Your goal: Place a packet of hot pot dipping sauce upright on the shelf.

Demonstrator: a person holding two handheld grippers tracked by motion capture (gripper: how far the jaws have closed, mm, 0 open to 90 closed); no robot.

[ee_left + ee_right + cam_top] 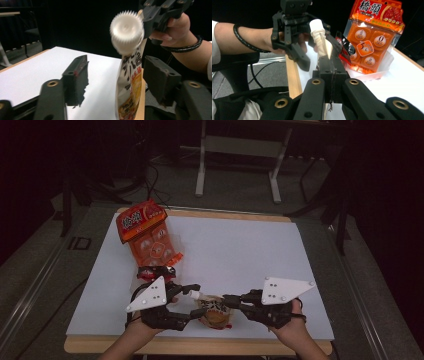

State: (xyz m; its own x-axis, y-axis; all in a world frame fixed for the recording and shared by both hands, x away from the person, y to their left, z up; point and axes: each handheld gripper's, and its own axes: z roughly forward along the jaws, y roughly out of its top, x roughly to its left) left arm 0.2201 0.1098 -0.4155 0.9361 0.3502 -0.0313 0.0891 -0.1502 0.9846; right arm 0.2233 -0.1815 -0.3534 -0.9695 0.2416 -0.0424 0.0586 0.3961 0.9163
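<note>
— Gripper check, biggest thing first, though: what carries it all?

— Both tools work over the white-topped bench (240,250), near its front edge. Next in size is the orange snack pack (148,232), lying toward the far left of the bench with a small dark red packet (156,271) at its near end, well apart from the work.

— And the thing being handled?

— A spouted pouch (216,311), printed in brown and yellow, sits between the two tools at the front edge. In the left gripper view it stands upright, lifted off the surface, its white ribbed cap (127,30) at the top.

— Who holds it?

— The right gripper (231,301) does. In the right gripper view its jaws are pressed together on the pouch's upper edge, just below the spout.

— The left one?

— The left gripper (196,300) faces the cap, jaws apart. In the left gripper view one jaw stands on each side of the pouch and neither pad touches it or the cap; the right-hand jaw is the closer of the two.

— Hands?

— A hand grips each tool from the bench's near side; a dark band circles each wrist.
</note>
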